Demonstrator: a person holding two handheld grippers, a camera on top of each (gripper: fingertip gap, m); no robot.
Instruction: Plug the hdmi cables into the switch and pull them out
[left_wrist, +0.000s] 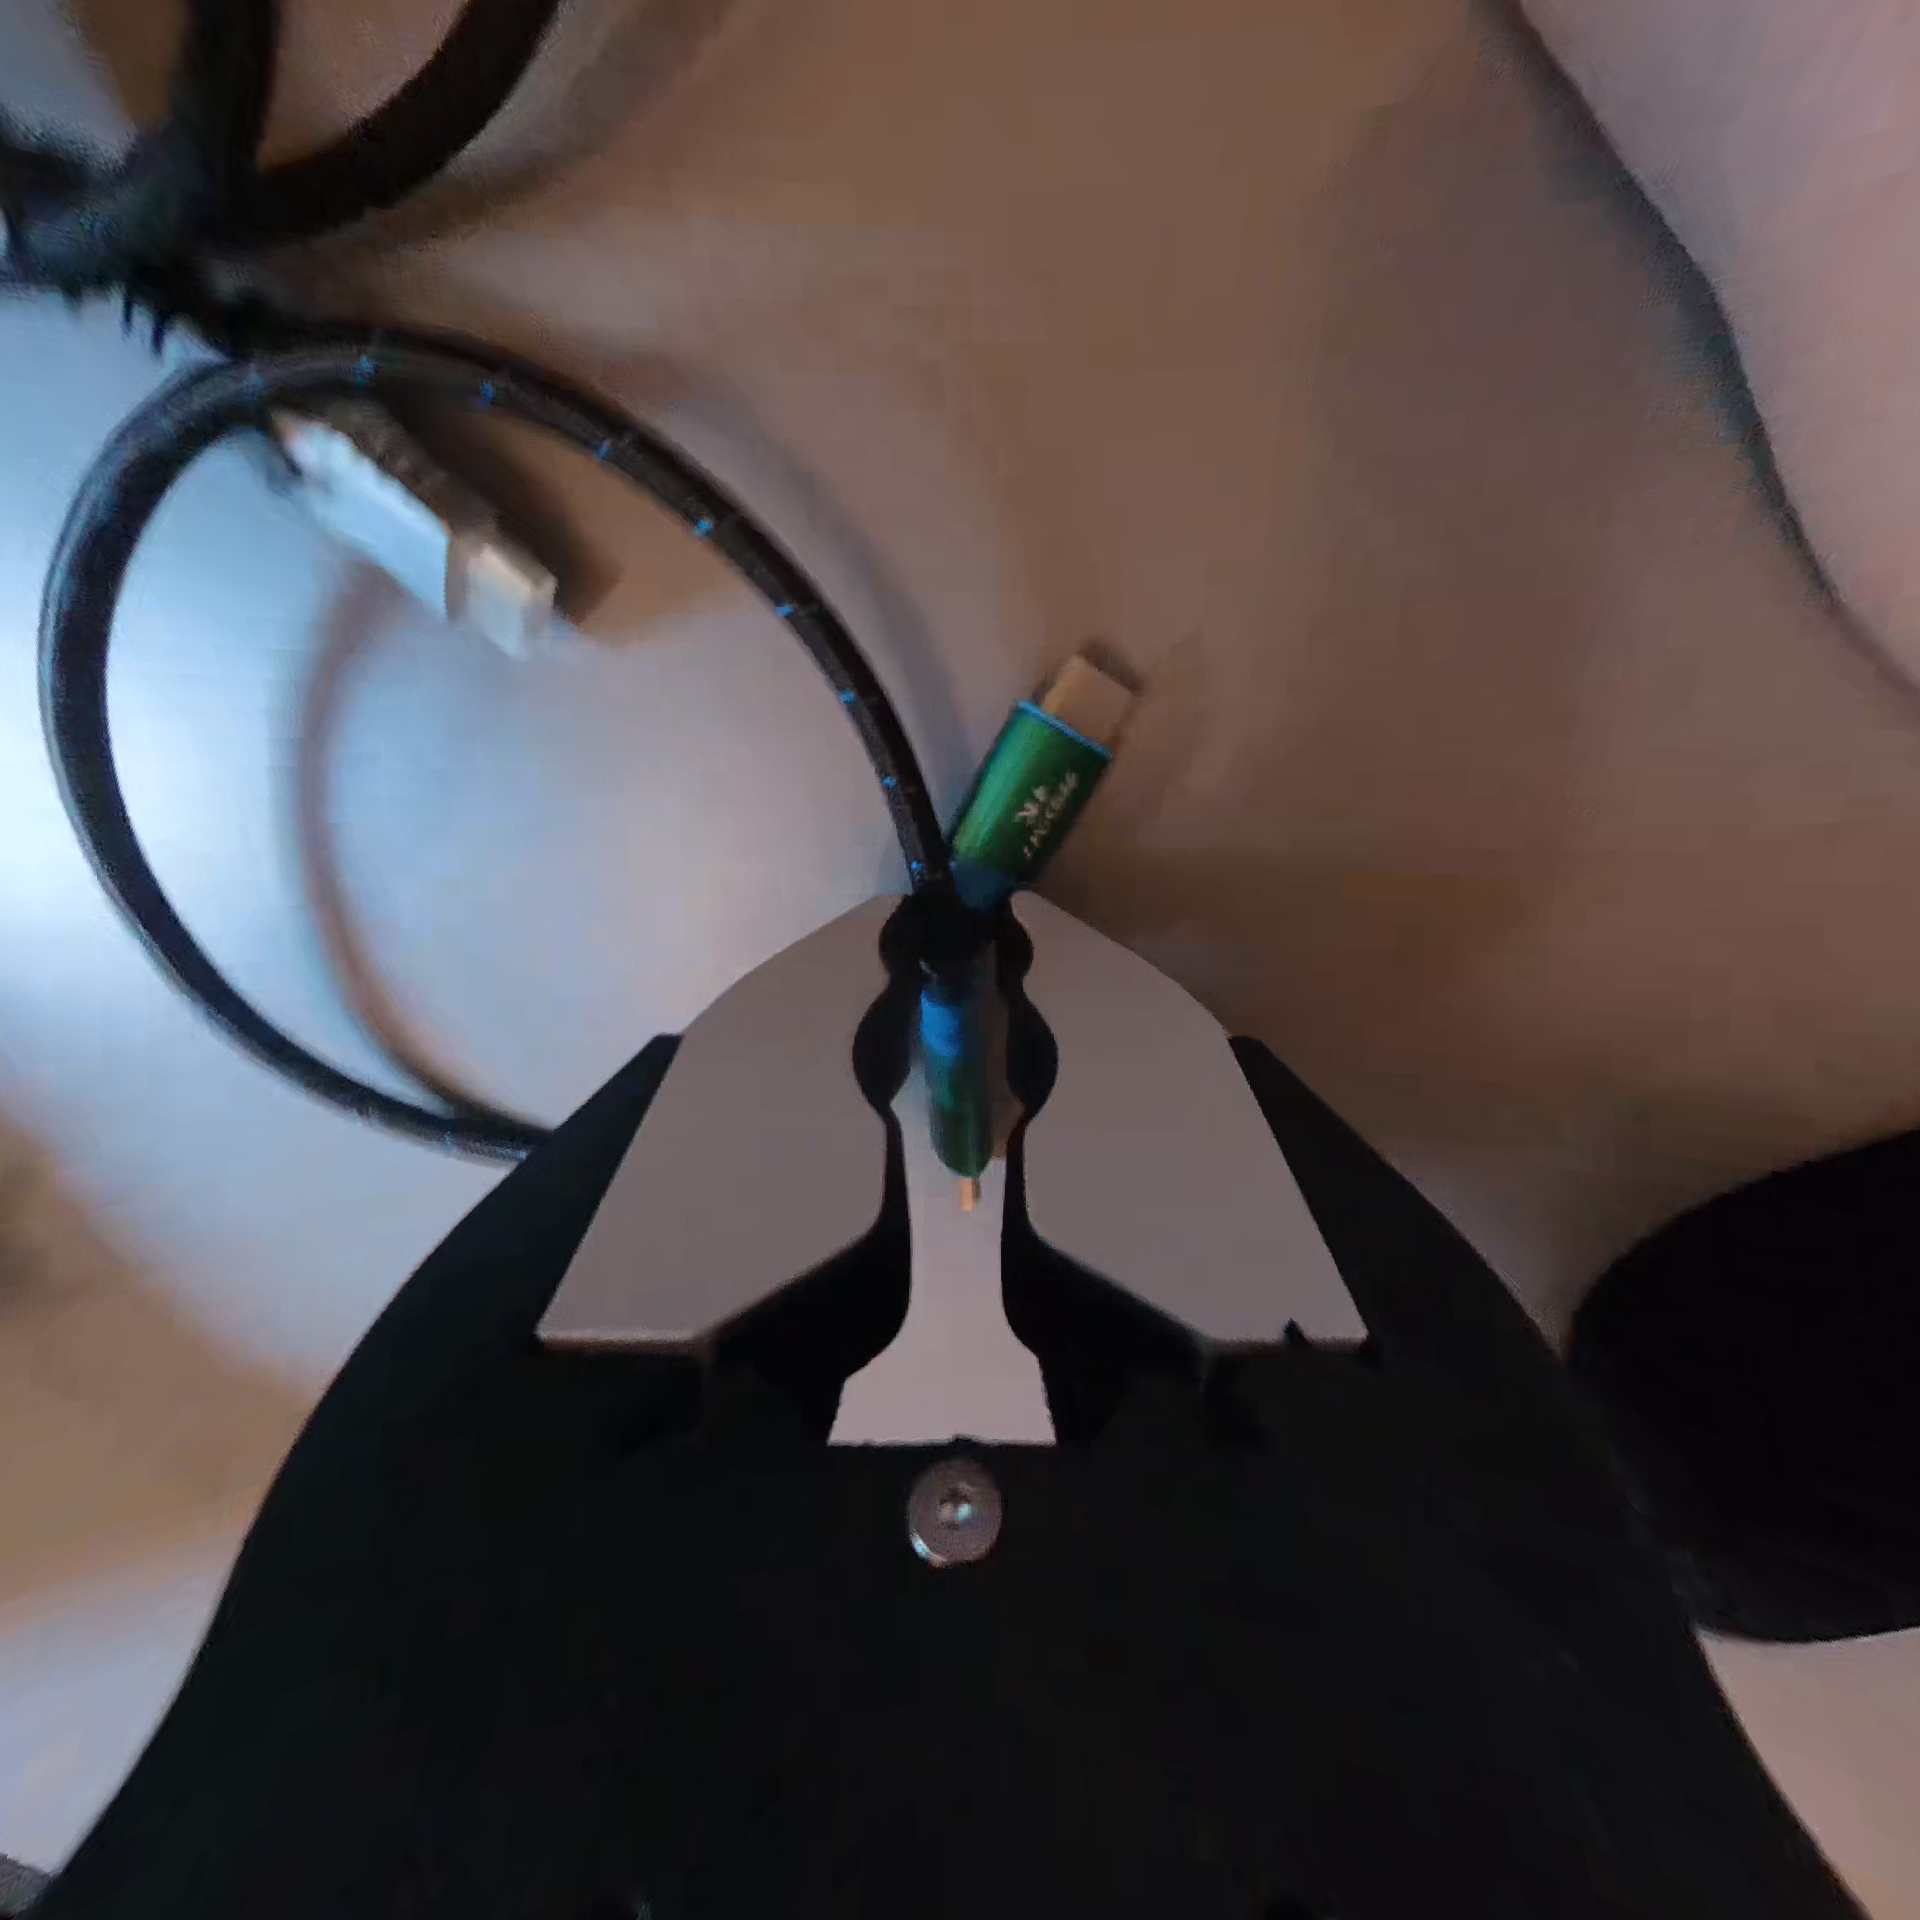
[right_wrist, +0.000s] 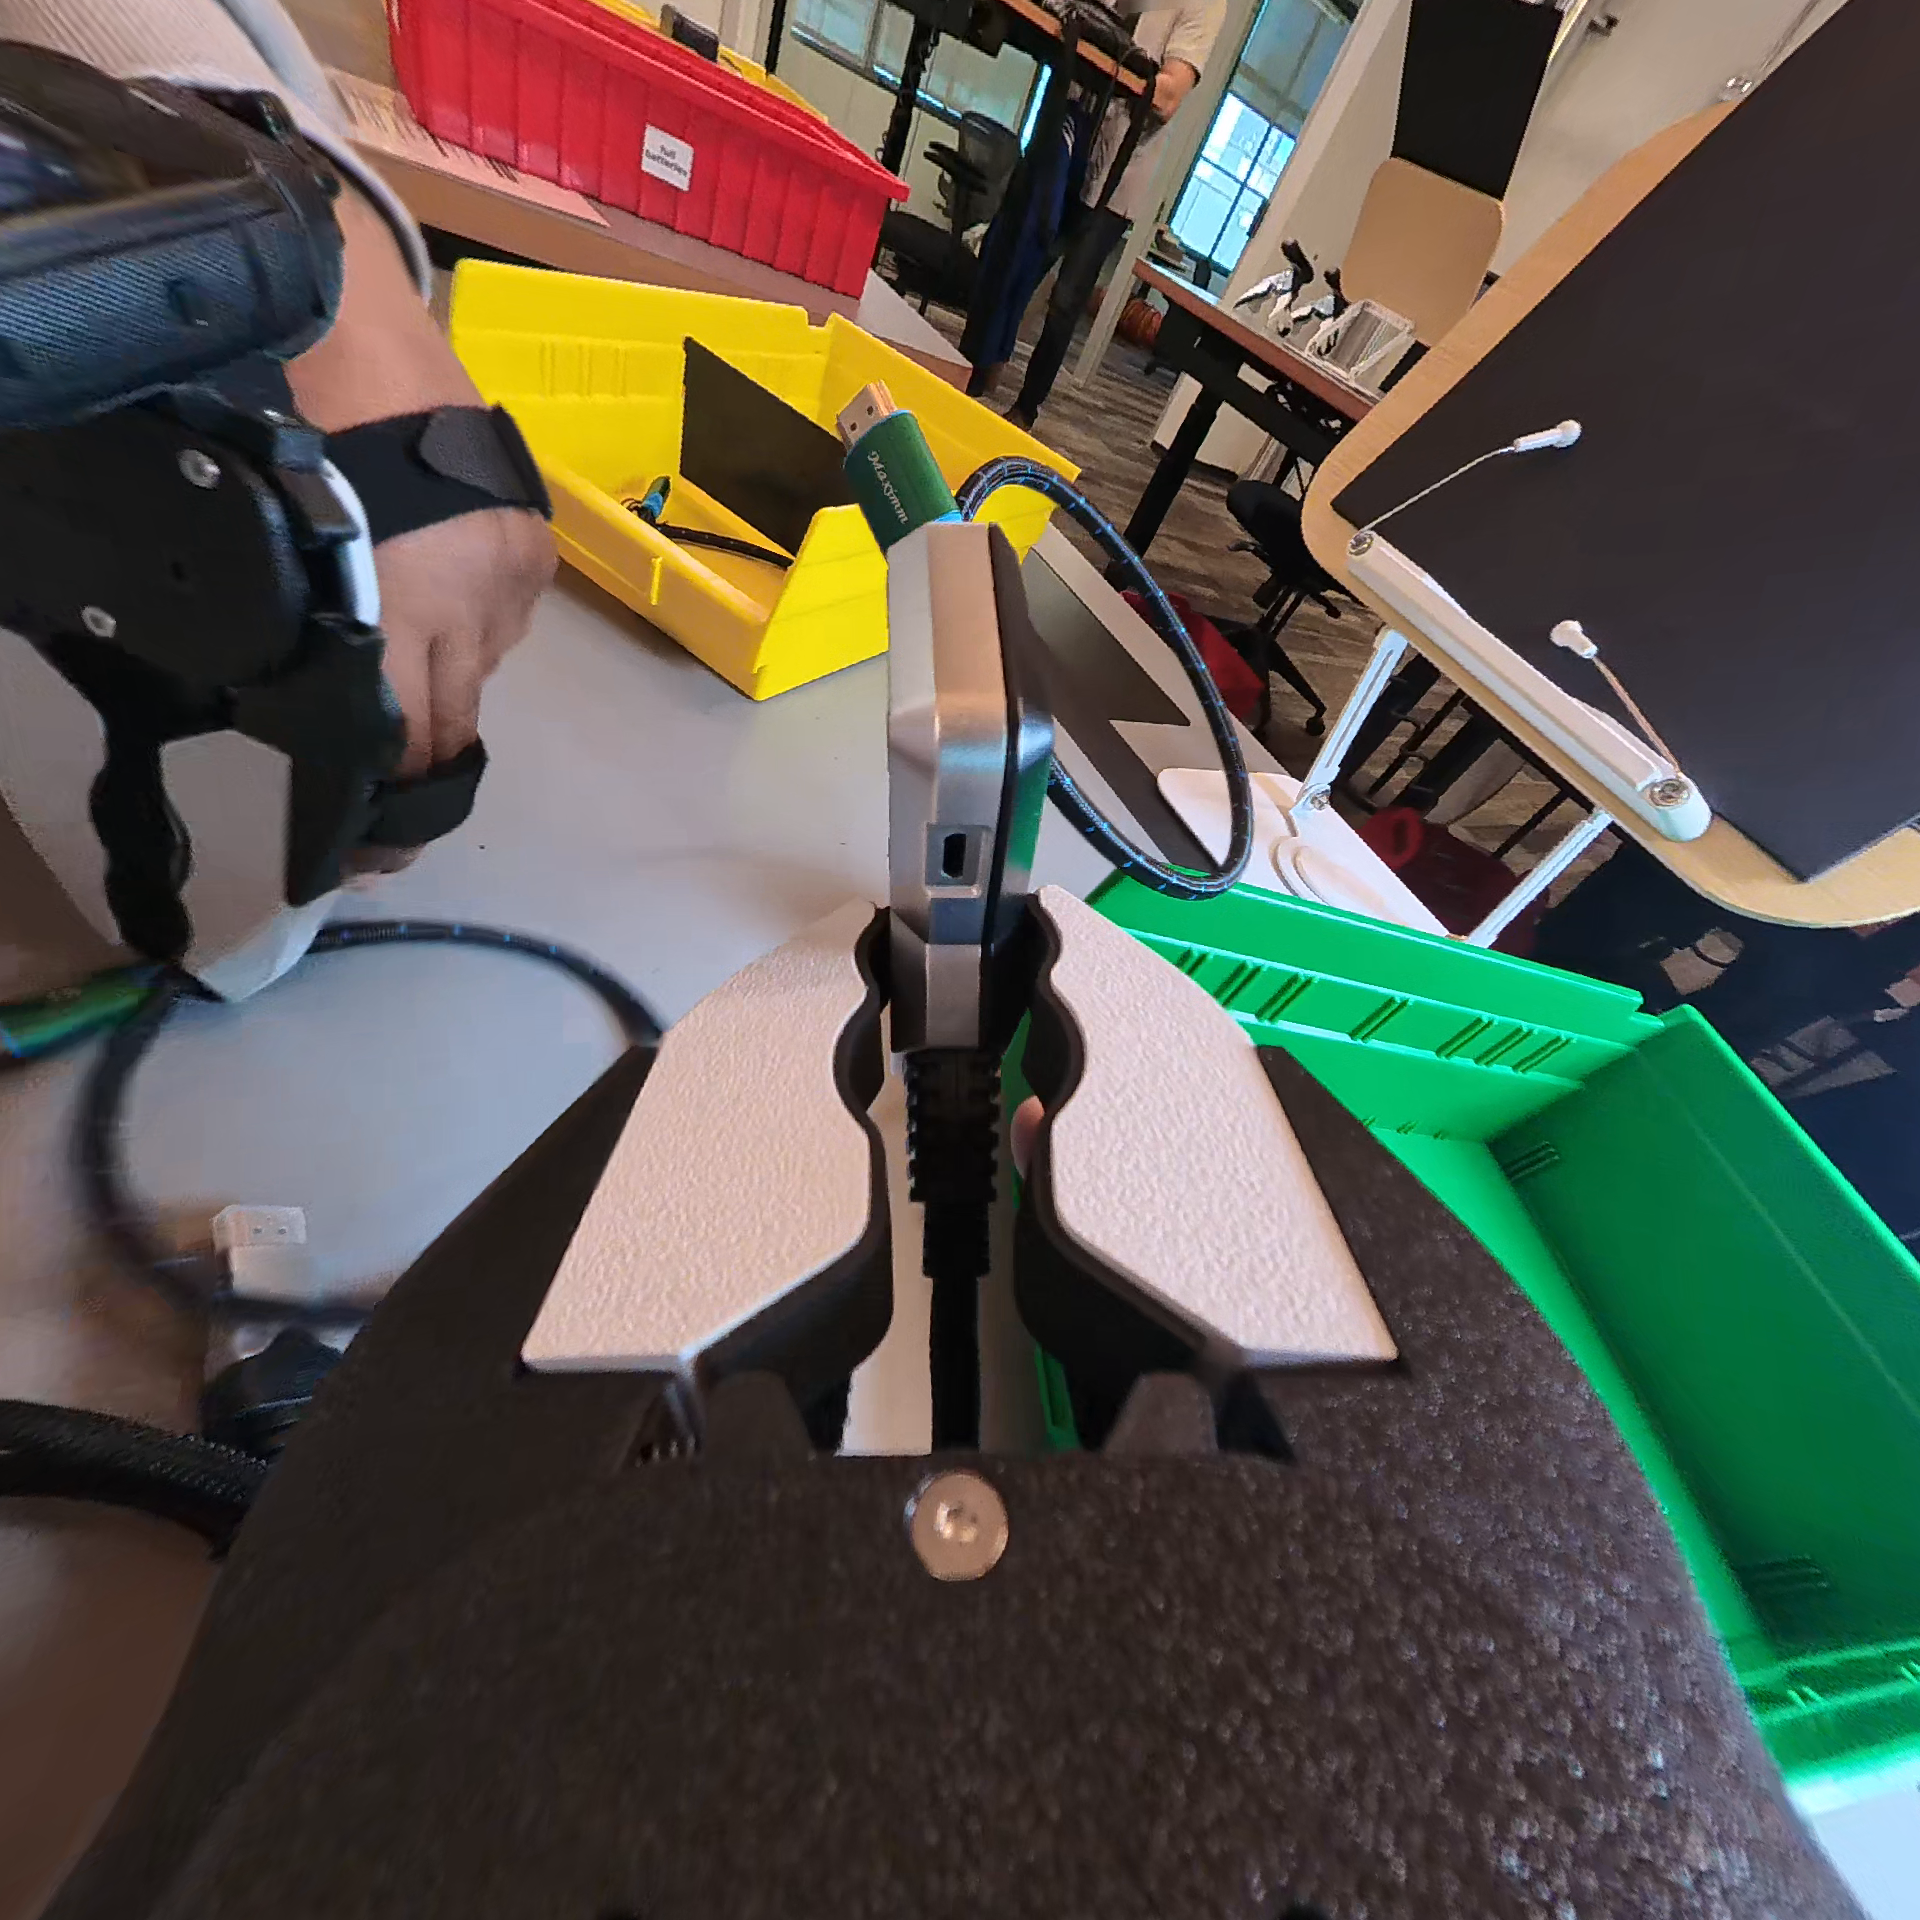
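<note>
Left gripper (left_wrist: 951, 935): closed at the tips on a green HDMI plug (left_wrist: 1023, 784) by its blue collar, the metal end pointing away over the table (left_wrist: 1299, 416).
Cable (left_wrist: 135, 790): black braid with blue flecks, seen looped to the left of the plug.
Right gripper (right_wrist: 956, 966): clamped on the grey switch (right_wrist: 961, 727), which was held upright on edge.
Second green plug (right_wrist: 894, 473): seen at the switch's top end; whether seated could not be told.
Bins: a yellow bin (right_wrist: 623, 343) was seen behind, a green bin (right_wrist: 1558, 1122) to the right.
</note>
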